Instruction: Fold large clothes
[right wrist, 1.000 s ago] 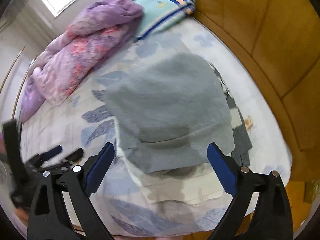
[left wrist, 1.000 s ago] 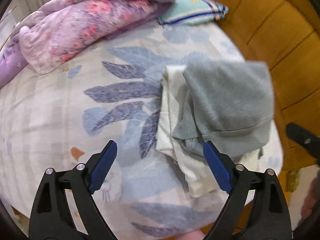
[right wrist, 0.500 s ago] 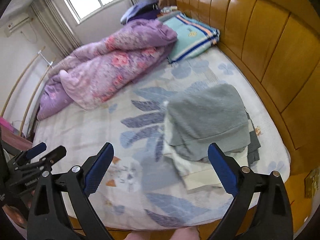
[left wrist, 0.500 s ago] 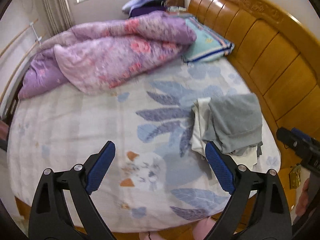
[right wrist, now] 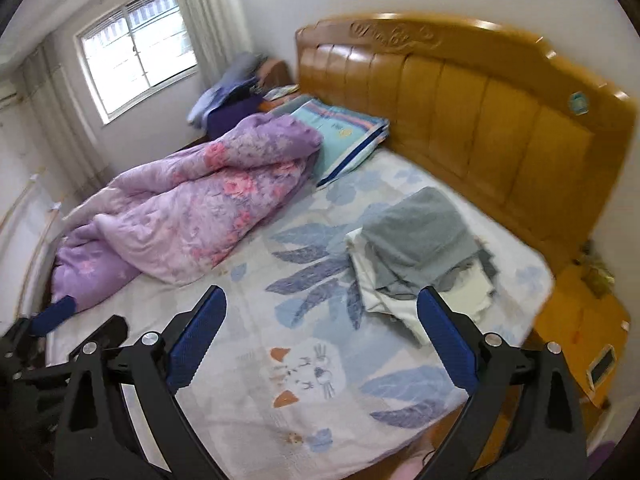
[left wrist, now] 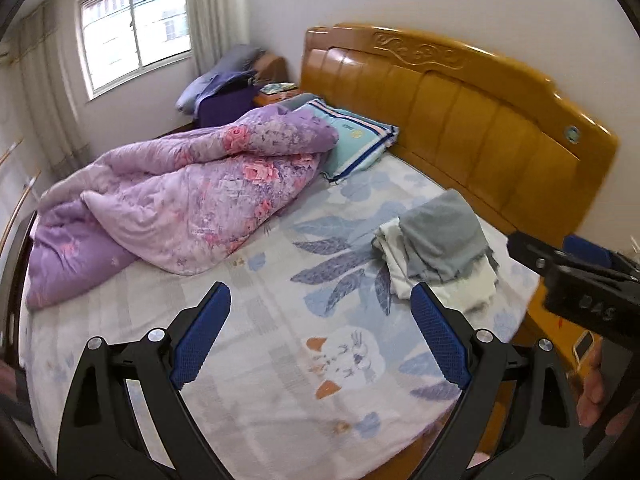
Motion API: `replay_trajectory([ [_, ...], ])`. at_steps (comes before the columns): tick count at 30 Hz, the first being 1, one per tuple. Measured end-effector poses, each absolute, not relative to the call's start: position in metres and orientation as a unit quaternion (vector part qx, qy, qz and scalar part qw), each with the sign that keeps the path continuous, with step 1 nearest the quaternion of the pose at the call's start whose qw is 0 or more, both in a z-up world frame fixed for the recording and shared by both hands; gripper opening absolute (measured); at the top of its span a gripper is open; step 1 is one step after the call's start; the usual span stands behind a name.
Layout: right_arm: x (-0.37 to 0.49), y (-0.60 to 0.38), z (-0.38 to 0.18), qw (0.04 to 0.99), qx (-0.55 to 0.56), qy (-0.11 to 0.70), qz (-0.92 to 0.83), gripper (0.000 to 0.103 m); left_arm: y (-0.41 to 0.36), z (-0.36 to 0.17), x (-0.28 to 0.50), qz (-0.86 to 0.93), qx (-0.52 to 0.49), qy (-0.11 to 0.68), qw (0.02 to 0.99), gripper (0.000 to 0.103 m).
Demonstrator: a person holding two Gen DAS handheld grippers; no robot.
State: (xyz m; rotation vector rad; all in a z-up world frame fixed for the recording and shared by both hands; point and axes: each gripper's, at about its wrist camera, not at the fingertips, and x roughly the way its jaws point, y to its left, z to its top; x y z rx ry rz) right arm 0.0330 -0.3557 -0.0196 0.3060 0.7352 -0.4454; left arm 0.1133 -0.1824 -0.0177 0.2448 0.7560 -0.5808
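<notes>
Both tongs spread wide and empty, left tongs (left wrist: 320, 336), right tongs (right wrist: 322, 340), folded clothes stack (right wrist: 416, 252) partly overlapped, lower layers hidden

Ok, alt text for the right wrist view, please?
The open right hand-held gripper hovers above a bed holding a stack of folded clothes, grey on top. A rumpled purple quilt lies behind, before a wooden headboard.

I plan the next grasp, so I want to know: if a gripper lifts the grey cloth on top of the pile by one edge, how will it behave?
The grey cloth would probably droop, since its folds already sag over the white cloth. It looks thin, so likely light. Lifted by one edge, it may unfold.
</notes>
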Motion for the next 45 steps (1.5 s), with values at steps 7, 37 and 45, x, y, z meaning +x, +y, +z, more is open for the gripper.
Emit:
replay_trajectory([
  [7, -0.001, -0.298, -0.007, 0.892, 0.128, 0.33, -0.281, 0.095, -0.138, -0.005, 0.088, -0.313, 0.117, 0.347, 0.876, 0.092],
  [37, -0.018, -0.263, -0.016, 0.882, 0.115, 0.33, -0.317, 0.095, -0.121, -0.027, 0.089, -0.317, 0.114, 0.379, 0.862, 0.092],
  [45, -0.019, -0.265, -0.019, 0.878, 0.118, 0.333, -0.324, 0.095, -0.124, -0.027, 0.09, -0.323, 0.117, 0.379, 0.859, 0.092],
])
